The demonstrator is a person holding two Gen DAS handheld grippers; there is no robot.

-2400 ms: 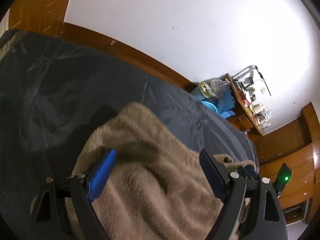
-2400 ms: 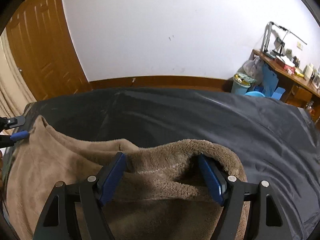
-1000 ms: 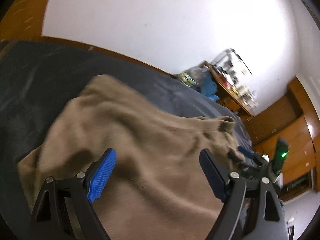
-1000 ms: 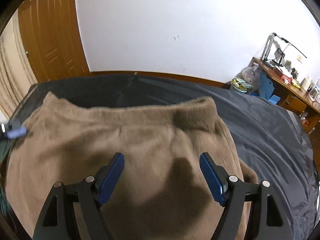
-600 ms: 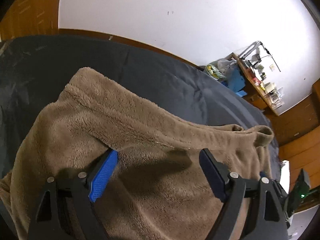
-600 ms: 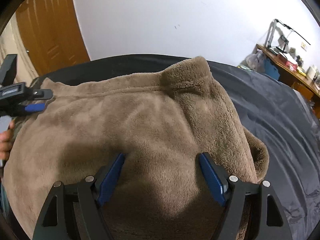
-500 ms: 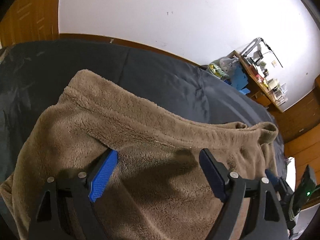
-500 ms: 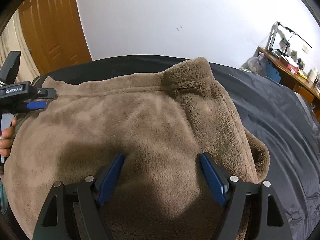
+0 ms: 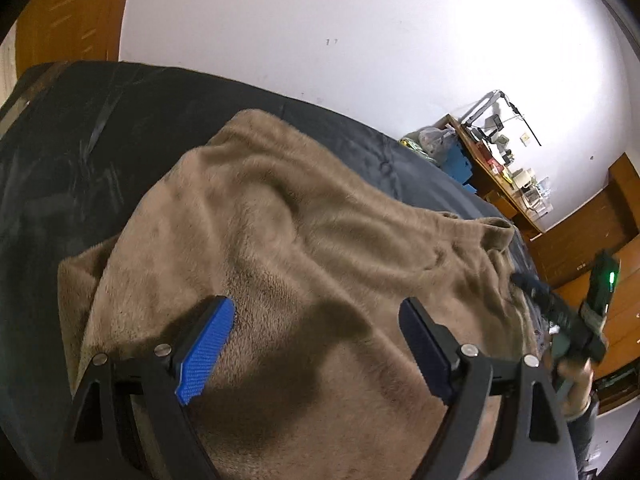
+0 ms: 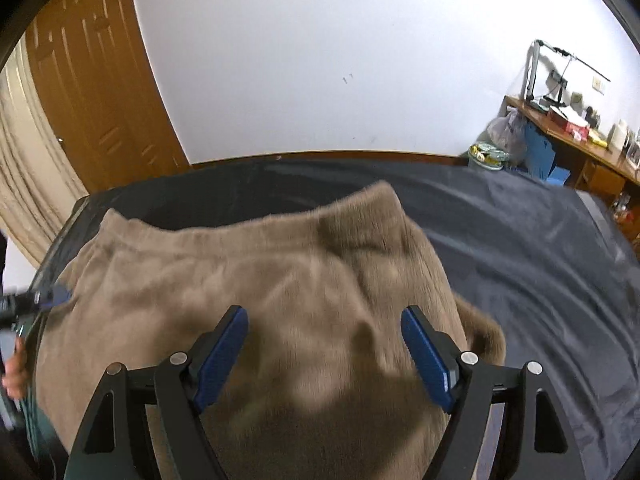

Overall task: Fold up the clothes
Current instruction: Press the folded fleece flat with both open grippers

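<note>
A brown fleece garment (image 9: 304, 216) lies spread on the dark bed cover (image 9: 80, 152), its far edge bunched into a raised corner. My left gripper (image 9: 316, 312) hovers just above the near part of the fleece, jaws wide, nothing between the blue pads. The right wrist view shows the same garment (image 10: 280, 280) filling the middle, with my right gripper (image 10: 324, 316) open over it and gripping nothing. Each gripper shows in the other's view: the right gripper (image 9: 528, 284) at the garment's right edge, the left gripper (image 10: 56, 294) at its left edge.
The dark cover (image 10: 520, 248) stretches bare to the right and beyond the garment. A cluttered wooden desk (image 10: 568, 128) with bags and a blue bin stands at the far right. A wooden door (image 10: 92, 80) and a curtain (image 10: 24, 168) are on the left.
Both grippers have drawn back from the garment's far edge, so more dark cover shows beyond it. The fleece has stayed flat and spread, and both pairs of jaws stayed wide.
</note>
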